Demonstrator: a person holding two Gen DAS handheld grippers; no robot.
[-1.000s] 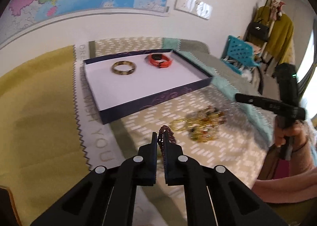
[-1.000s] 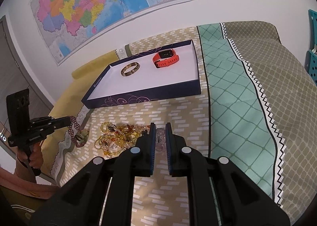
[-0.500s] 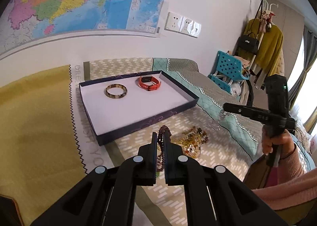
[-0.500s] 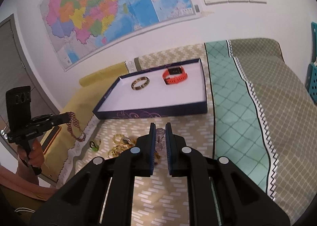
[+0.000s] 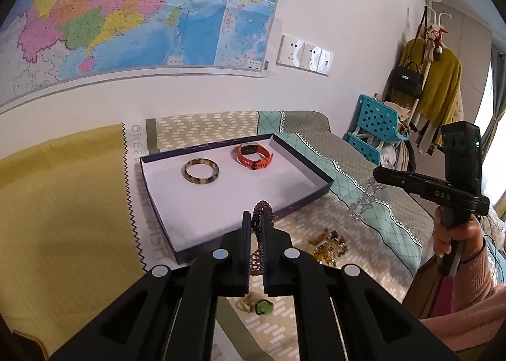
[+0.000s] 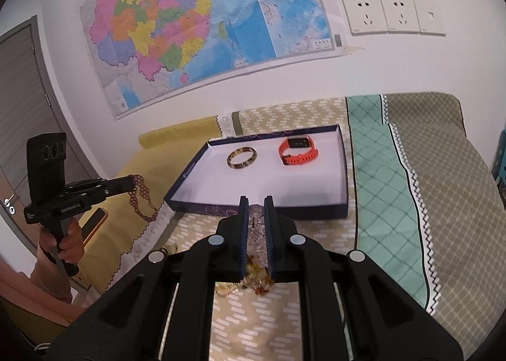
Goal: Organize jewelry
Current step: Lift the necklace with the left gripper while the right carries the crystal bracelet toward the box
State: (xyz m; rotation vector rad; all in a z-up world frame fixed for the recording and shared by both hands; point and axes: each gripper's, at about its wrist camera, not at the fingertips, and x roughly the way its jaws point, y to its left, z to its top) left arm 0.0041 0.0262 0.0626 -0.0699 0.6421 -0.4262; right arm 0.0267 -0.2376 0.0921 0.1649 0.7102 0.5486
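Observation:
My left gripper (image 5: 256,216) is shut on a dark red bead bracelet (image 5: 260,234), held in the air near the front edge of the navy box (image 5: 256,225); the bracelet hangs from it in the right wrist view (image 6: 140,199). My right gripper (image 6: 256,202) is shut on a clear bead bracelet (image 6: 257,228), which dangles in the left wrist view (image 5: 363,202). The white-lined box (image 6: 343,171) holds a tortoiseshell bangle (image 5: 201,171) and an orange watch (image 5: 254,156). A pile of amber bead jewelry (image 5: 329,245) lies on the cloth below.
A small green bead piece (image 5: 259,305) lies on the cloth under my left gripper. A yellow cloth (image 5: 63,218) covers the left side. An orange-edged phone (image 6: 95,223) lies at the bed's left edge. Blue baskets (image 5: 376,133) and a coat rack (image 5: 433,82) stand at the right.
Both grippers have risen from the jewelry pile and come toward the box, each carrying its bracelet. The pile now sits lower in both views.

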